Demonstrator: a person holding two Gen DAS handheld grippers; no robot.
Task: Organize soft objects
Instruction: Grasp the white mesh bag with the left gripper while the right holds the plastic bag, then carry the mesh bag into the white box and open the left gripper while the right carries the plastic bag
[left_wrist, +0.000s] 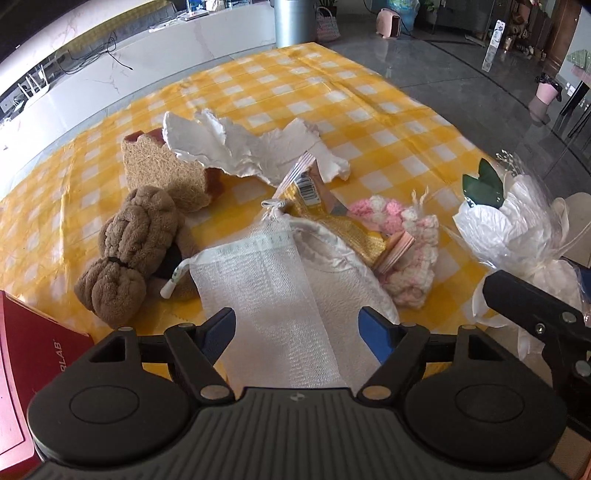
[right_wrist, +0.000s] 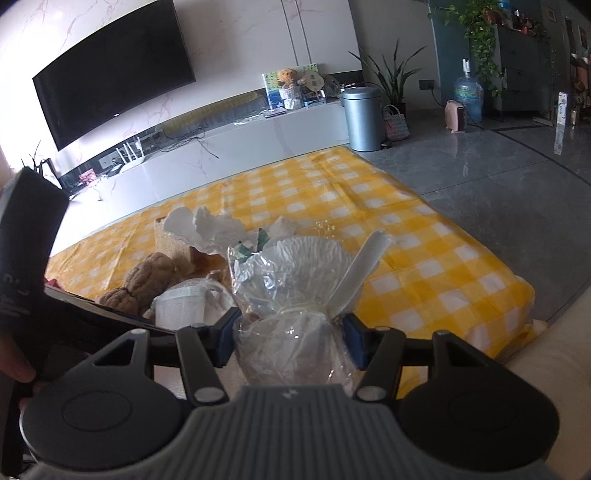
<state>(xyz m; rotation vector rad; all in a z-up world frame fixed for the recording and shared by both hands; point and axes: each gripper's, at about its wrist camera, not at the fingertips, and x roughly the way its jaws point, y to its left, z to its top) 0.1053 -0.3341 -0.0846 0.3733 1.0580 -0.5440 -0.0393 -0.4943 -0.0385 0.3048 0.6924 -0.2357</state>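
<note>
Soft items lie on a yellow checked cloth (left_wrist: 332, 85). My left gripper (left_wrist: 297, 328) is open, its blue pads either side of a white mesh drawstring bag (left_wrist: 266, 280). Beside the bag lie a brown rolled towel (left_wrist: 125, 251), a loofah sponge (left_wrist: 162, 170), crumpled white paper (left_wrist: 243, 144), a gold packet (left_wrist: 317, 206) and a pink-white knitted piece (left_wrist: 406, 236). My right gripper (right_wrist: 291, 339) has its pads around a clear cellophane bundle of white cloth (right_wrist: 295, 314), which also shows in the left wrist view (left_wrist: 517, 229). Whether the pads press it is unclear.
A red box (left_wrist: 29, 369) sits at the near left. Past the cloth's far edge are a white TV bench (right_wrist: 221, 147), a grey bin (right_wrist: 362, 118) and glossy grey floor (right_wrist: 498, 192). The left gripper's body (right_wrist: 26, 251) stands close at the right view's left.
</note>
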